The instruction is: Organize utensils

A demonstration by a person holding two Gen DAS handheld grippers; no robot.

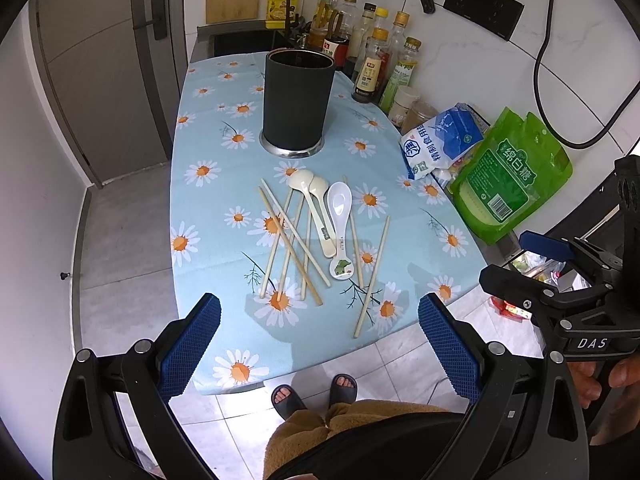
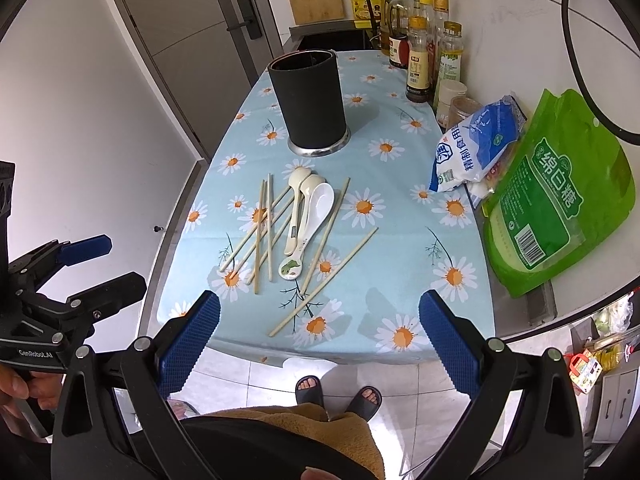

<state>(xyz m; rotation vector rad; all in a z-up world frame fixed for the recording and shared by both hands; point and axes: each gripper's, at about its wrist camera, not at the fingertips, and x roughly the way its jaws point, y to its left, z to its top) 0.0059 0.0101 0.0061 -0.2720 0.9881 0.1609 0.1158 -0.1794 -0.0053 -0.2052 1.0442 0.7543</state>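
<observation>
A tall black utensil holder (image 1: 298,100) (image 2: 307,102) stands upright on the daisy-print tablecloth (image 1: 208,200) (image 2: 400,240). In front of it lie several wooden chopsticks (image 1: 290,240) (image 2: 260,236) crossed in a loose pile, with one chopstick (image 1: 372,278) (image 2: 324,282) apart at the right. Three spoons lie among them: two cream ones (image 1: 316,208) (image 2: 298,204) and a white one (image 1: 340,224) (image 2: 310,224) with a green picture on its handle. My left gripper (image 1: 320,344) and right gripper (image 2: 320,344) hang open above the table's near edge, holding nothing.
Oil and sauce bottles (image 1: 372,68) (image 2: 424,56), two small jars, a blue salt bag (image 1: 440,142) (image 2: 476,144) and a green sugar bag (image 1: 508,176) (image 2: 556,200) line the right side. A sink with a faucet (image 1: 280,0) sits behind. A person's sandalled feet (image 1: 316,394) stand below.
</observation>
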